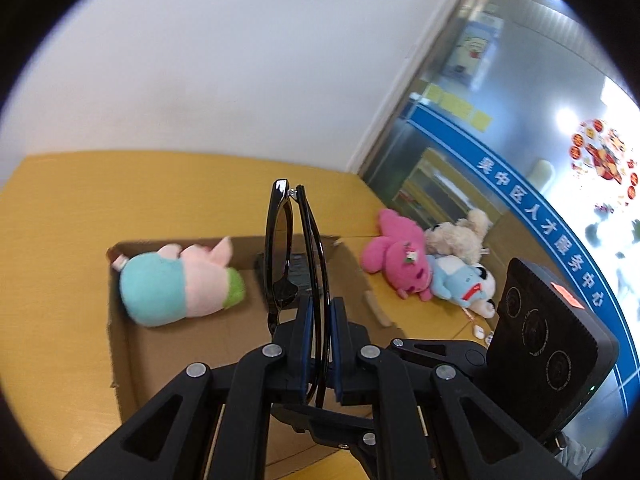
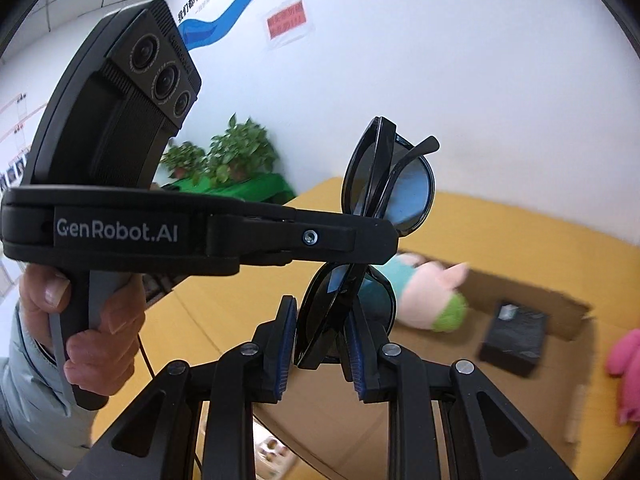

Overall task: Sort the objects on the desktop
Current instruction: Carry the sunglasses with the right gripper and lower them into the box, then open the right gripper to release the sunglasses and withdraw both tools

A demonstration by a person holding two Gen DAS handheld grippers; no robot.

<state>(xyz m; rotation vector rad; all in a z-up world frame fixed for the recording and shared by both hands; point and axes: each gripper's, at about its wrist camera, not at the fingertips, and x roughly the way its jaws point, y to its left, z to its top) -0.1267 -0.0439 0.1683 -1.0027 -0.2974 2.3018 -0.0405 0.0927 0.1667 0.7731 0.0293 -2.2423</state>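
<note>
Folded black sunglasses (image 1: 296, 248) stand edge-on between the pads of my left gripper (image 1: 320, 312), which is shut on them, held above a shallow cardboard box (image 1: 124, 344). In the right wrist view the sunglasses (image 2: 384, 184) cross the left gripper (image 2: 376, 236), and their lower lens (image 2: 344, 312) sits between my right gripper's pads (image 2: 320, 332). The right jaws look slightly apart around it; contact is unclear. A pink-and-teal pig plush (image 1: 176, 284) and a black case (image 2: 514, 332) lie in the box.
A pink plush (image 1: 396, 256), a beige plush (image 1: 460, 236) and a blue-white plush (image 1: 464, 284) lie on the yellow table (image 1: 60, 240) right of the box. Potted plants (image 2: 224, 156) stand behind. A hand (image 2: 84, 320) holds the left gripper handle.
</note>
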